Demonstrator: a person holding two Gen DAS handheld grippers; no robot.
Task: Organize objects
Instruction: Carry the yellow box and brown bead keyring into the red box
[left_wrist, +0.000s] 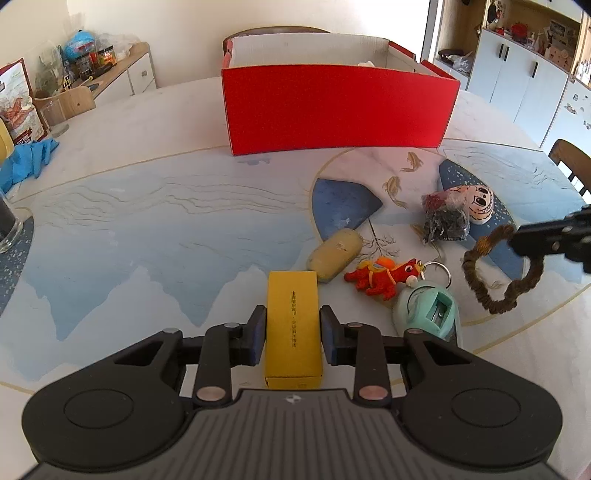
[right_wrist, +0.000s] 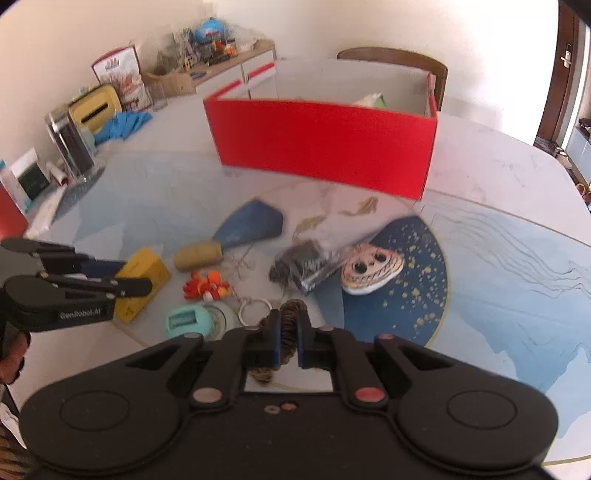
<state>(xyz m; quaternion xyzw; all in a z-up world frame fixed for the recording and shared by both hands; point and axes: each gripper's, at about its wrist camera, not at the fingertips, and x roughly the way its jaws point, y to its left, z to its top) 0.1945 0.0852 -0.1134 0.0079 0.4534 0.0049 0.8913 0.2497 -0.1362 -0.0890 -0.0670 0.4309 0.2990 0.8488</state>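
Left gripper (left_wrist: 293, 332), lower centre, pinching the yellow box (left_wrist: 293, 325) on the table (left_wrist: 147, 229); right gripper (right_wrist: 287, 338) clamped on the brown braided ring (left_wrist: 502, 273), apparently lifted, at right; loose trinkets mid-frame; red cardboard box (left_wrist: 336, 107) upper centre, farthest.

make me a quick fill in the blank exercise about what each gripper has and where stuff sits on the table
1. The left gripper is shut on a small box whose colour is ____.
2. The right gripper pinches a braided brown ____.
3. The big open box at the far side of the table is ____ on the outside.
4. The red toy horse lies between the tan case and the ____ sharpener.

Missing words: yellow; hair tie; red; mint green
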